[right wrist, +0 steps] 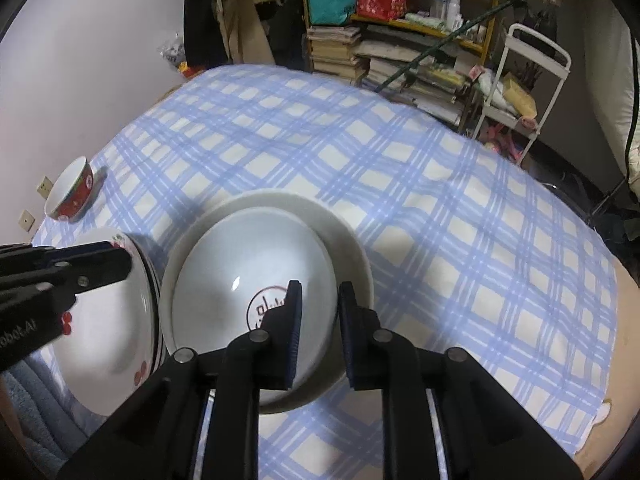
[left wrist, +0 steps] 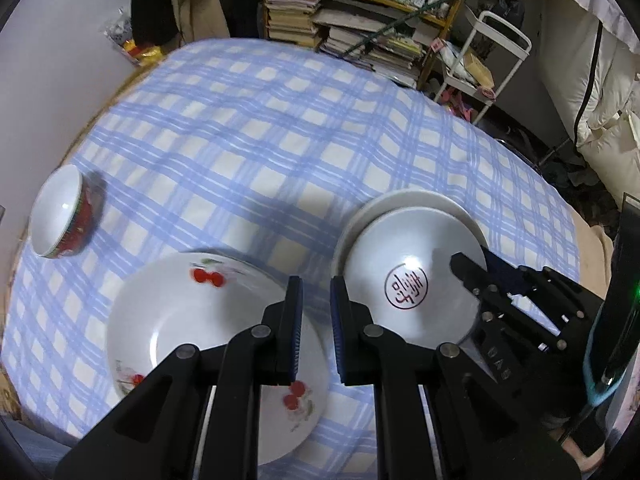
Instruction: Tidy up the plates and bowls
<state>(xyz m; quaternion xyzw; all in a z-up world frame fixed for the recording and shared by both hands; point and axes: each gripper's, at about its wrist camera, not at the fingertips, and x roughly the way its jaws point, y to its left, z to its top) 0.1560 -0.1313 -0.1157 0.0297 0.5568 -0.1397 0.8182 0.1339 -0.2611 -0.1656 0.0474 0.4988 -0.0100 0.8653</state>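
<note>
A white plate with red cherry prints [left wrist: 180, 320] lies on the checked cloth at the near left; it also shows in the right wrist view [right wrist: 108, 344]. A white dish with a red round seal [left wrist: 404, 276] rests inside a larger white plate [left wrist: 416, 200]; both show in the right wrist view, the dish [right wrist: 240, 276] and the larger plate [right wrist: 344, 240]. A red bowl [left wrist: 64, 216] stands at the far left, also in the right wrist view [right wrist: 72, 196]. My left gripper [left wrist: 316, 320] is open and empty over the gap between the plates. My right gripper [right wrist: 320, 320] is open and straddles the dish's near right rim.
The table with the blue checked cloth [left wrist: 280, 140] stretches away from me. Behind it stand a shelf of stacked books [left wrist: 360, 32] and a white cart [left wrist: 492, 60]. A wall runs along the left [right wrist: 80, 80].
</note>
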